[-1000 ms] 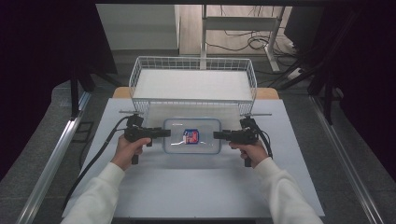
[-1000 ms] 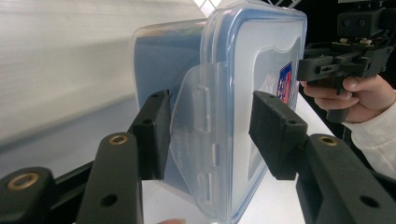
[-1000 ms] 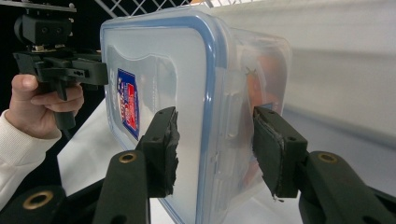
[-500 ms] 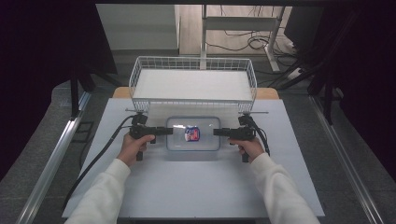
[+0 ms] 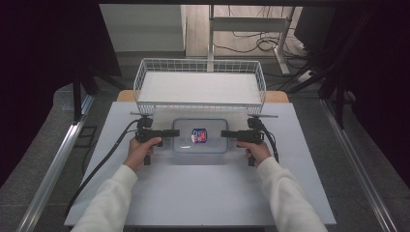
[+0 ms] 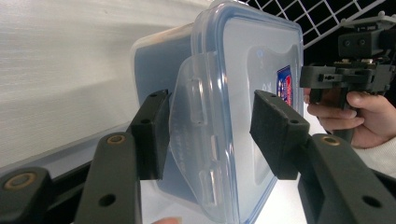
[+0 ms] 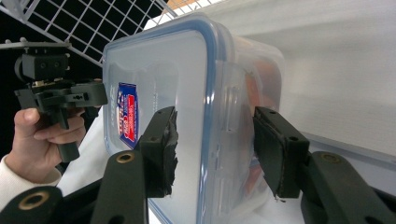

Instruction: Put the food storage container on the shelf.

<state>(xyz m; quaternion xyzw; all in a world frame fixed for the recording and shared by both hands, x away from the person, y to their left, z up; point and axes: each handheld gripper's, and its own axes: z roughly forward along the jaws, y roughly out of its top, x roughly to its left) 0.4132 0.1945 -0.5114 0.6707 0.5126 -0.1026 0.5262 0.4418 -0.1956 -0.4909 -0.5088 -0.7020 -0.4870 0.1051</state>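
Lidded clear box (image 5: 200, 136), contents unclear, L tool (image 6: 208, 135) & R tool (image 7: 212, 147) spread astride latches, wire basket (image 5: 200, 88) behind

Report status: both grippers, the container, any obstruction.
Left gripper and right gripper open, jaws astride the end latches. Lidded container flat on table. Wire basket behind, nothing blocking.

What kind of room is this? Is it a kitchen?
Probably not a kitchen; it looks like a lab or workshop for recording tasks. A plain white table holds a lidded plastic box and a wire basket, metal rails run along both sides, and loose cables lie on the floor behind.
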